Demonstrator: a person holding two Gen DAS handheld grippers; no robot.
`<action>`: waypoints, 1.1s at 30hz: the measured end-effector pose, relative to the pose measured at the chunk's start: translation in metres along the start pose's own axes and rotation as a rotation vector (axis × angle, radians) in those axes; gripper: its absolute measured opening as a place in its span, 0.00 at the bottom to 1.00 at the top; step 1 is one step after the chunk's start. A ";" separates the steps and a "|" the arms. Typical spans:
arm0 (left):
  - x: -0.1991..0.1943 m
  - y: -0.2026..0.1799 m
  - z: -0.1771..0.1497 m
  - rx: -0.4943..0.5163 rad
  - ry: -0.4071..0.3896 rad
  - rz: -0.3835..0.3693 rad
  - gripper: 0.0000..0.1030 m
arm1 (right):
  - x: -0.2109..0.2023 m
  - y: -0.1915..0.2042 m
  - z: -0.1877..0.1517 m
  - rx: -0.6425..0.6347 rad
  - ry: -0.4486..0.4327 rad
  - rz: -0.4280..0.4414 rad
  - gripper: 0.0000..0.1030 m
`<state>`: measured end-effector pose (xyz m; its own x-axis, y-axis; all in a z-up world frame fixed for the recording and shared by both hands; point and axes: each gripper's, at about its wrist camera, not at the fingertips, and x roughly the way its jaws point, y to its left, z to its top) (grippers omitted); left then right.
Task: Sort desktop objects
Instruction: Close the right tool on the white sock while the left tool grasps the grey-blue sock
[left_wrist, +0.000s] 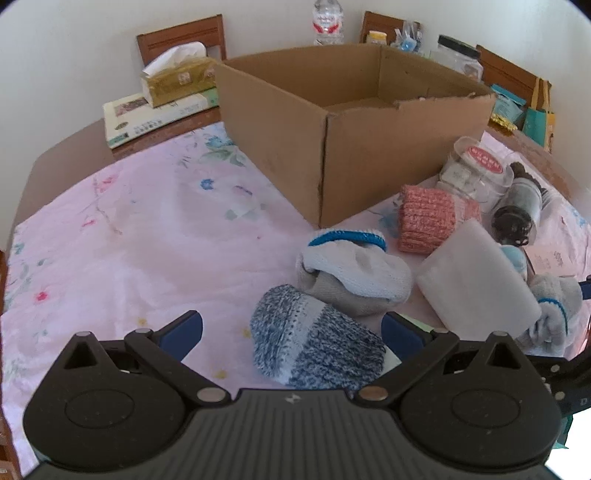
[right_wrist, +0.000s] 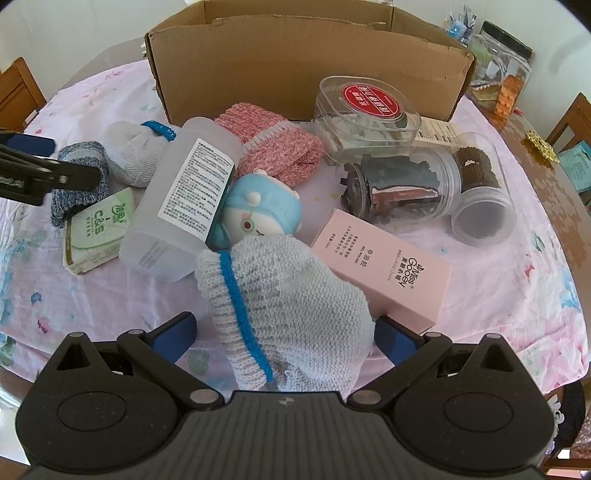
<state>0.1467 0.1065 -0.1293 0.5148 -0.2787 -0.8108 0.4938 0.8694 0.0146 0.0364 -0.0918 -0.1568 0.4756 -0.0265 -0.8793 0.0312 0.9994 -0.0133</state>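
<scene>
2 tools are at work over a cluttered bench draped in a pink floral cloth, and each stands spread with a sock between its fingers, neither yet pinched; the left tool straddles a blue-and-white marled sock, and the right tool straddles a pale grey sock with a blue stripe, which lies against a pink carton and a small blue figurine.

An open cardboard box sits at the back of the bench and looks like the likely bin for the sorting; I cannot see anything lying inside it from these views.

Both socks should handle as light, soft and limp; they will squash under the pads and droop once lifted, so a bite across the thick folded middle seems safer than a nip at a loose cuff; slipping is unlikely on knit.

Nearby lie a pink knitted sock, another grey sock, a frosted plastic bottle on its side, a green tissue pack, a clear tub with a red lid and a clear jar on its side; the hard plastics look smooth and prone to roll, so lifting the grey sock calls for care not to drag the figurine or nudge the bottle.
</scene>
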 end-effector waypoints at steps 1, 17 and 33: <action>0.002 -0.001 -0.001 0.006 0.007 0.008 0.99 | 0.000 0.000 0.000 -0.001 -0.001 0.001 1.00; 0.009 -0.001 -0.008 0.186 0.009 -0.015 0.99 | 0.001 -0.002 -0.001 0.002 0.008 0.002 1.00; 0.012 0.002 -0.014 0.217 -0.029 -0.093 0.77 | -0.007 -0.002 -0.006 0.011 -0.044 0.006 1.00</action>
<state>0.1443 0.1106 -0.1467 0.4788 -0.3679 -0.7971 0.6772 0.7325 0.0687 0.0276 -0.0938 -0.1538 0.5137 -0.0213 -0.8577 0.0379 0.9993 -0.0021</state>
